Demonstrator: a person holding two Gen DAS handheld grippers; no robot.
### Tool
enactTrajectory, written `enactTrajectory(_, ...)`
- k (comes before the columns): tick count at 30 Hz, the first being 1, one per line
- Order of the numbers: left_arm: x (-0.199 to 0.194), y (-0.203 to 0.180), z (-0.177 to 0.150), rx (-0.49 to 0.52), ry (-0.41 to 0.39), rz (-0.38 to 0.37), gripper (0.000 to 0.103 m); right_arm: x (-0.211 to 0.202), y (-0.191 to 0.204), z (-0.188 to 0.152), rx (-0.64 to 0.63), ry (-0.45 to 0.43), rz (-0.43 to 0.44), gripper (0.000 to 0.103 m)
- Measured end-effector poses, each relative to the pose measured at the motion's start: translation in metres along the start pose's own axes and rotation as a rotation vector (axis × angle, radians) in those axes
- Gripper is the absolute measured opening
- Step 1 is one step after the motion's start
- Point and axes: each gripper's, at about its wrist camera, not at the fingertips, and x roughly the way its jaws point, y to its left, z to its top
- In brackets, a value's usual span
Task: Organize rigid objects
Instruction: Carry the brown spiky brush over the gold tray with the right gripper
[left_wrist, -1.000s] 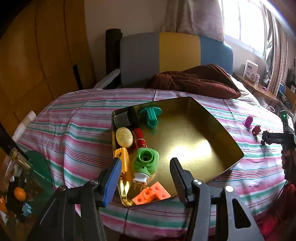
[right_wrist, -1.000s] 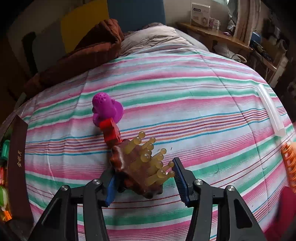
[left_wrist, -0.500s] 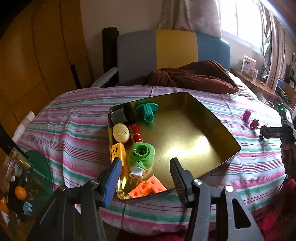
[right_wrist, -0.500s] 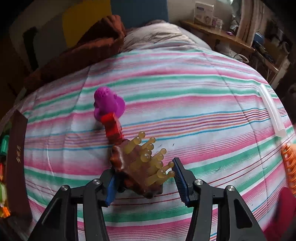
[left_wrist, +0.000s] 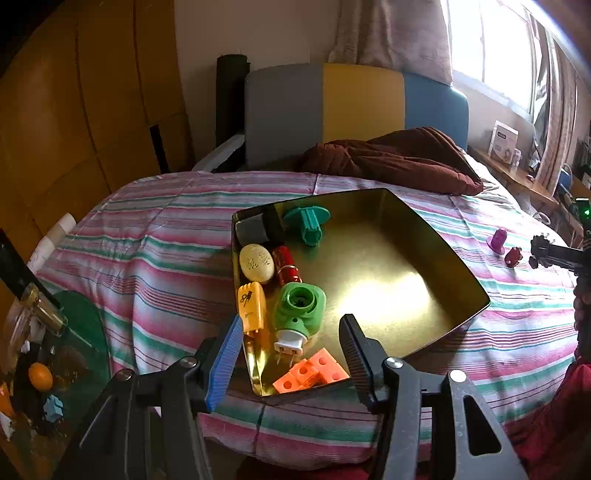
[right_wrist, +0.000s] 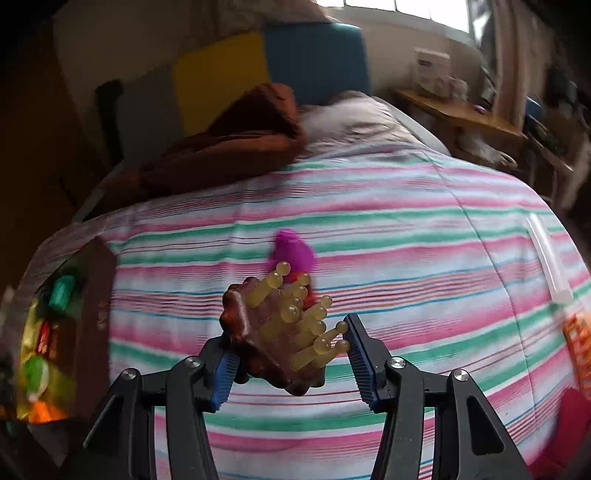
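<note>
Brown massage brush (right_wrist: 275, 341) with its amber bristles sits clamped between the fingers of the right gripper (right_wrist: 291, 356), lifted clear of the striped bedspread (right_wrist: 406, 236). Just beyond it lie a purple piece (right_wrist: 293, 251) and a red one, mostly hidden. Off to the gripper's left stands the gold tray (left_wrist: 388, 258). The left gripper (left_wrist: 291, 354) hangs over the tray's near corner, jaws apart and holding nothing.
</note>
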Motion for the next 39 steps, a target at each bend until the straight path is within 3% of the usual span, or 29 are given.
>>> enactTrajectory(5,0.001,0.009,-0.003,-0.029,0.002,-0.004,0.055,-0.025,0.054,-0.001,-0.1,-0.02,0.123,0.054)
enactTrajectory(13,0.004,0.023,-0.01,-0.068,0.012,-0.011,0.055,-0.052,0.176,-0.019,-0.352,-0.001,0.326,0.054)
enactTrajectory(19,0.003,0.036,-0.015,-0.092,0.009,-0.001,0.055,-0.042,0.245,-0.049,-0.473,0.06,0.398,0.054)
enactTrajectory(24,0.005,0.046,-0.019,-0.116,0.013,0.009,0.055,-0.031,0.27,-0.067,-0.484,0.102,0.422,0.054)
enactTrajectory(39,0.013,0.056,-0.025,-0.145,0.038,0.011,0.055,-0.008,0.289,-0.091,-0.462,0.171,0.416,0.054)
